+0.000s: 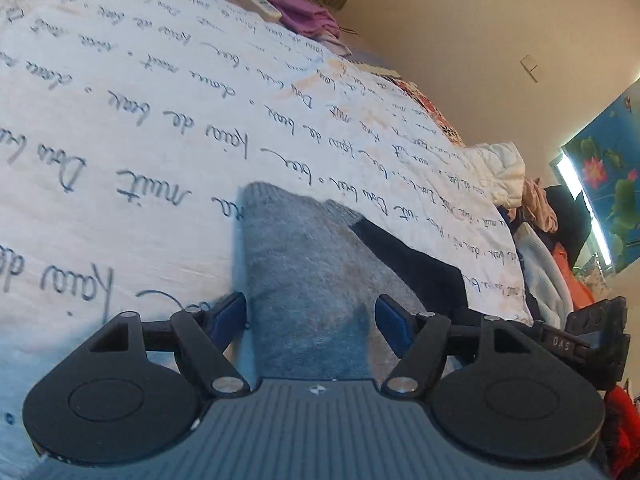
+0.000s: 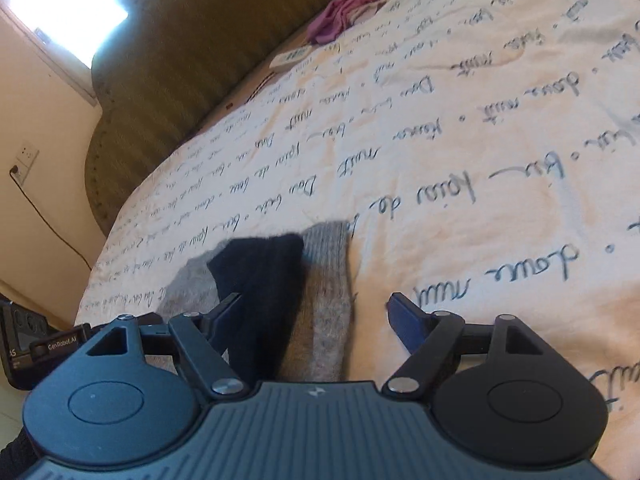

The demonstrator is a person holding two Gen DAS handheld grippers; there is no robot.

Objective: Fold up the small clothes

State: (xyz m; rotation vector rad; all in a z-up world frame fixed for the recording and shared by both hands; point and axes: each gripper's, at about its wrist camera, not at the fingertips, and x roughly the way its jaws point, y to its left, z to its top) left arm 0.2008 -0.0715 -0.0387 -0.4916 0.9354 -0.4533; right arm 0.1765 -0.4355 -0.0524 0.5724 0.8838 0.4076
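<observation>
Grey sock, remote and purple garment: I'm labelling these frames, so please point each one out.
grey sock (image 1: 304, 280), left wrist view, on its fuzzy grey body between the fingers.
remote (image 2: 289, 59), right wrist view, on its white face.
purple garment (image 2: 340, 14), right wrist view, on the crumpled middle.

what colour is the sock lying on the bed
Grey with a black section; the sock shows both colours best in the right wrist view.
</observation>
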